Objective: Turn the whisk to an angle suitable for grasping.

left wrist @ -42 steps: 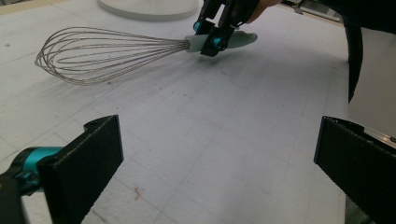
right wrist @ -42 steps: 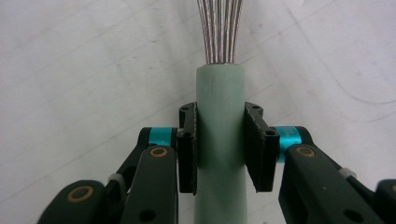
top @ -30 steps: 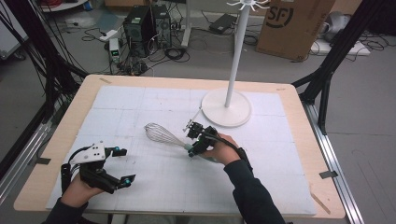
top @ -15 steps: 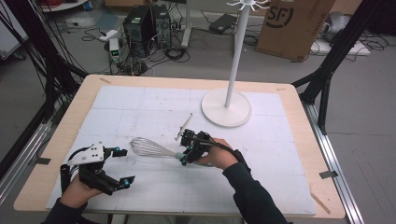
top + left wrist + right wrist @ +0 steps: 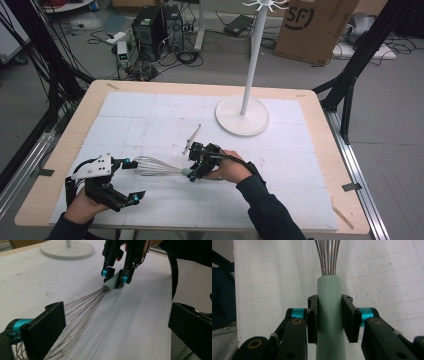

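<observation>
- Since the earlier frame the right gripper (image 5: 191, 172) has carried the whisk (image 5: 156, 166) leftward across the worktop (image 5: 300, 150), away from the white stand (image 5: 242, 116).
- The right gripper pinches the whisk's pale green handle (image 5: 329, 315), apparently to offer the wire loops for a handover.
- The left gripper (image 5: 131, 181) rests spread, wires at its upper jaw.
- No containers present.

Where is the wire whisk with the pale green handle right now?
High view: the wire whisk lies low over the white mat near the table's front, handle clamped in the right gripper, wires reaching between the open left gripper jaws.
</observation>
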